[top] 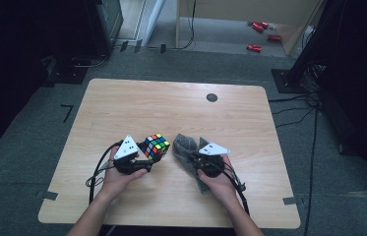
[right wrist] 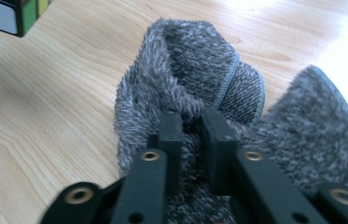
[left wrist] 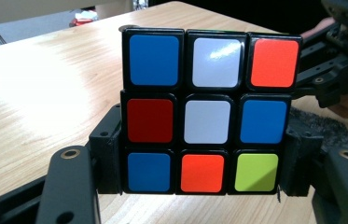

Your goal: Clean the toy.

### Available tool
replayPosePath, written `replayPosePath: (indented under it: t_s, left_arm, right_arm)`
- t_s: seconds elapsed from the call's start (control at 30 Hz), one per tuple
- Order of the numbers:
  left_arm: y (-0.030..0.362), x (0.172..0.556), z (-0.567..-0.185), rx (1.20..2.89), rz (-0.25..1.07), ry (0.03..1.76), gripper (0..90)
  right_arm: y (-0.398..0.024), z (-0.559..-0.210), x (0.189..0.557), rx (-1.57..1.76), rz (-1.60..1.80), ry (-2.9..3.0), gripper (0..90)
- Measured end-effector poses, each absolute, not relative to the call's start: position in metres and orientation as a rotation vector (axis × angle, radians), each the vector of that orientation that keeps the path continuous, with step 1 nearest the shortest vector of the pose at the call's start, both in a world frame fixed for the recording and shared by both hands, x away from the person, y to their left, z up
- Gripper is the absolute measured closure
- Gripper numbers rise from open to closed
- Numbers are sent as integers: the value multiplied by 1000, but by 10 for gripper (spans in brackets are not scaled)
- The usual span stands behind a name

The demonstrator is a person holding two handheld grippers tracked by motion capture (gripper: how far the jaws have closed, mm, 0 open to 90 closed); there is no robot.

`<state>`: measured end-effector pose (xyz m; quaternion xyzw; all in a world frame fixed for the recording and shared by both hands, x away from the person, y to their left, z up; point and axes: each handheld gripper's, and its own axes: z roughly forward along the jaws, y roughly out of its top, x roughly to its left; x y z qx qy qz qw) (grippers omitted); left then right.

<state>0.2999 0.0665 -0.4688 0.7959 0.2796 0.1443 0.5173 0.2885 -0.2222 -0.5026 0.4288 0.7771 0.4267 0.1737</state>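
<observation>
Forearms come in over the near edge of the table (top: 122, 98), one hand on each gripper. L to R:

Left gripper (top: 144, 160) sits near the near-left part of the table, w/ its jaws partway apart and clamped on the two side faces of a Rubik's cube (top: 156, 146). In the left gripper view the cube (left wrist: 206, 114) stands square between the jaws, pads on its lower rows, scrambled face toward the camera: white centre, blue, red, orange and yellow-green around it. Cube looks lifted or tilted a bit off the wood; can't tell if a corner touches.

Just right of the cube, about mid-table toward the near edge, lies a crumpled grey cloth (top: 186, 147). Right gripper (top: 194, 158) is on it, jaws nearly together, pinching a fold of the fuzzy cloth (right wrist: 195, 84) between the pads; a rolled hem stands up just beyond the tips, rest of the cloth spreads out to the right.

Step in hand, as I read it: cube held steady by the left gripper, cloth picked up by the right one, prob. to wipe the cube. Next move calls for lifting the pinched cloth clear of the table and bringing it across to a free cube face, w/o loosening the pinch and w/o knocking the cube out of the left grip.
</observation>
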Motion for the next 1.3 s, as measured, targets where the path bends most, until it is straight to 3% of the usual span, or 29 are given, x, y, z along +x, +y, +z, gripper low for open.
replayPosePath:
  t_s: [0.27, 0.4, 0.5, 0.7, 1.07, 1.3]
  left_arm:
    - [67, 299, -468, 1918, 357, 658, 346]
    - [67, 300, -468, 1918, 357, 660, 345]
    - [66, 299, -468, 1919, 357, 658, 346]
    - [65, 299, -469, 1928, 351, 657, 346]
    - [62, 297, -470, 1942, 334, 625, 345]
    - [53, 294, -475, 2004, 322, 550, 346]
  right_arm:
    - [-219, -488, 274, 1167, 1136, 2117, 255]
    - [-215, -490, 267, 1298, 1146, 2098, 135]
    - [-207, -496, 270, 1334, 1101, 2098, 105]
    - [-199, -511, 283, 1390, 1021, 2120, 157]
    - [-210, -519, 280, 1440, 1050, 2048, 658]
    - [-216, -493, 273, 1345, 1283, 2025, 689]
